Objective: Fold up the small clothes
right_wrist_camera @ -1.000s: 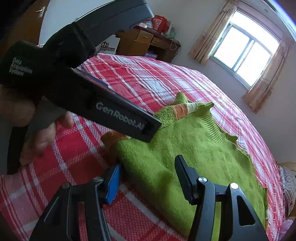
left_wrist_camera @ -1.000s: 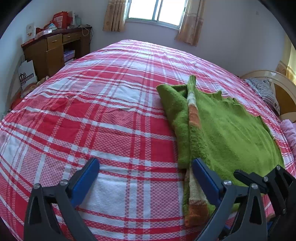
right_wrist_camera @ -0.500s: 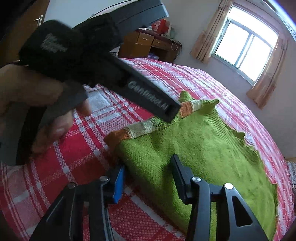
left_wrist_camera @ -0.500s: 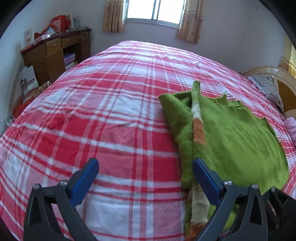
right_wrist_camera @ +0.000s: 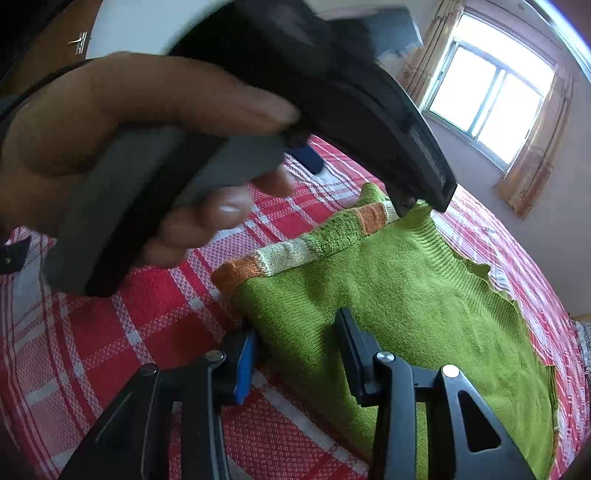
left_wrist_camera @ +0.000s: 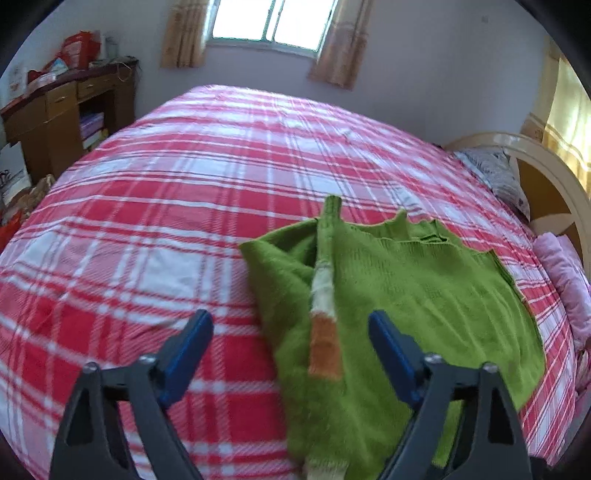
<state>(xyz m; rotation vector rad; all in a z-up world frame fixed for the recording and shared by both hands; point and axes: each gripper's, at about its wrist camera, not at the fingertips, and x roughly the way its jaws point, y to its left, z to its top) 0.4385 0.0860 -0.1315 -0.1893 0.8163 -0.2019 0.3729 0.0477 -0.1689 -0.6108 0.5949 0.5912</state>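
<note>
A small green knit sweater point(left_wrist_camera: 424, 295) lies partly folded on the red plaid bedspread point(left_wrist_camera: 147, 229), with a striped orange and cream sleeve point(left_wrist_camera: 323, 317) laid along its left fold. My left gripper point(left_wrist_camera: 290, 350) is open above the sleeve and the sweater's near left edge. In the right wrist view the sweater point(right_wrist_camera: 424, 288) fills the middle. My right gripper point(right_wrist_camera: 295, 354) is open with its fingers straddling the sweater's near corner. The striped sleeve point(right_wrist_camera: 291, 251) lies beyond it. The hand-held left gripper body point(right_wrist_camera: 332, 92) hangs over the scene.
A wooden desk point(left_wrist_camera: 62, 118) with clutter stands at the far left. A curved headboard point(left_wrist_camera: 546, 173), a grey pillow point(left_wrist_camera: 495, 173) and pink fabric point(left_wrist_camera: 565, 273) are at the right. A curtained window point(left_wrist_camera: 273, 22) is at the back.
My left gripper has swung right, so the sleeve now lies between its fingers. My right gripper has edged forward onto the sweater's corner. Both stay open.
</note>
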